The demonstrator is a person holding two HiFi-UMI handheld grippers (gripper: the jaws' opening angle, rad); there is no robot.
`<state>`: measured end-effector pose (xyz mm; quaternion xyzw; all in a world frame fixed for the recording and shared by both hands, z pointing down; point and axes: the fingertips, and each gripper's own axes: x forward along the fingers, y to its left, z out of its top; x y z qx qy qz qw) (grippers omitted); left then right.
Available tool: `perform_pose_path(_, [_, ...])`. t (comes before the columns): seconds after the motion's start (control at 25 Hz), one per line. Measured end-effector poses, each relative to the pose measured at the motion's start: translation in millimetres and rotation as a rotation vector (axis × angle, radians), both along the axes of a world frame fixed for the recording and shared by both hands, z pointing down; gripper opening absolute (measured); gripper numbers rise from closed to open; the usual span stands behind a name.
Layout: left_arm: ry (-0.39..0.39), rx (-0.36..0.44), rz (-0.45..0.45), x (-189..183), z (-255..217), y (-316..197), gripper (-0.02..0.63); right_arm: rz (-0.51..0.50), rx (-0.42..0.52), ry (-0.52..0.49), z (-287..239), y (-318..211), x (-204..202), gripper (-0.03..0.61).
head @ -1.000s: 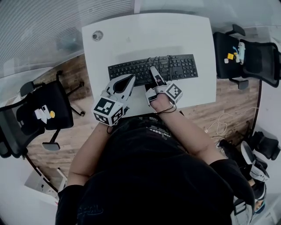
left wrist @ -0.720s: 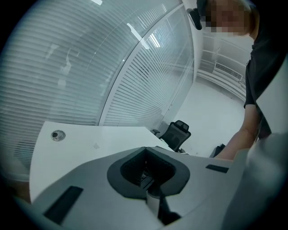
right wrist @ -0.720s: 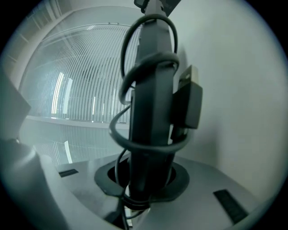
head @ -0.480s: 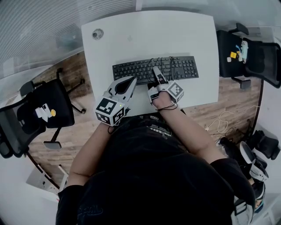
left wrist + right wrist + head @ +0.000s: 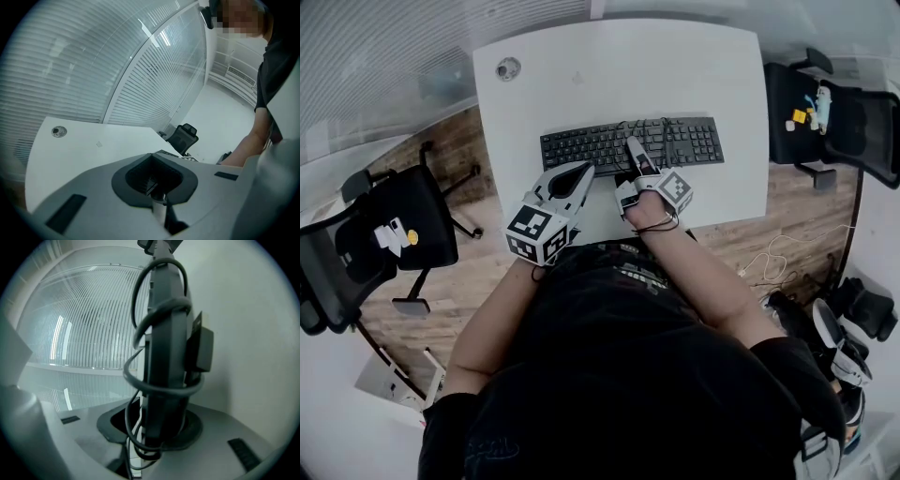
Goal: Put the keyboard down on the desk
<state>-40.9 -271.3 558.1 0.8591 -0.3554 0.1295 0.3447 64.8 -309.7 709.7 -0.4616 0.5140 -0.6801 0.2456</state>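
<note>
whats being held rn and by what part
The right hand-held gripper has the keyboard by the middle of its near long edge, jaws opening around it. The left hand-held gripper holds nothing.

Cool, even daylight is filling all 3 views, coming through the slatted blinds (image 5: pixel 70 70). In the head view the white desk (image 5: pixel 675 75) is reflecting it brightly, nearly washing out, and the keyboard (image 5: pixel 581 148) is throwing only a faint, soft shadow along its near edge. The fisheye lens is bowing the desk's edges and squeezing everything toward the rim. In both gripper views black corners are closing round a circular picture. In the left gripper view the nearest foreground is blurring while the blinds are reading sharp. In the right gripper view the keyboard is showing as a dark, soft silhouette against pale haze, and bright streaks are glaring on the glass wall (image 5: pixel 61 333).
</note>
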Motion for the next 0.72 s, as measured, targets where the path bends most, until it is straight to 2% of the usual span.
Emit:
perform_pose_path(0.12, [0.002,-0.001,-0.003,-1.0,-0.6,1.3,0.015,-0.009,-0.004,-0.003,-2.2,-0.3,-2.9,0.147])
perform_pose_path(0.28, [0.001,-0.002,-0.004,1.6,-2.8,5.8,0.015,-0.042,-0.056,0.008,0.4,6.8,-2.7,0.274])
perform_pose_path(0.32, [0.000,-0.001,-0.005,2.2,-3.4,6.1,0.015,-0.050,-0.054,0.003,0.3,6.6,-3.5,0.290])
perform_pose_path(0.52, [0.000,0.004,-0.006,3.1,-5.6,12.2,0.015,-0.101,-0.043,0.001,-3.7,7.9,-11.2,0.334])
perform_pose_path(0.72, [-0.007,0.028,-0.011,5.5,-10.6,17.0,0.015,-0.160,-0.043,0.011,-3.8,14.5,-15.2,0.350])
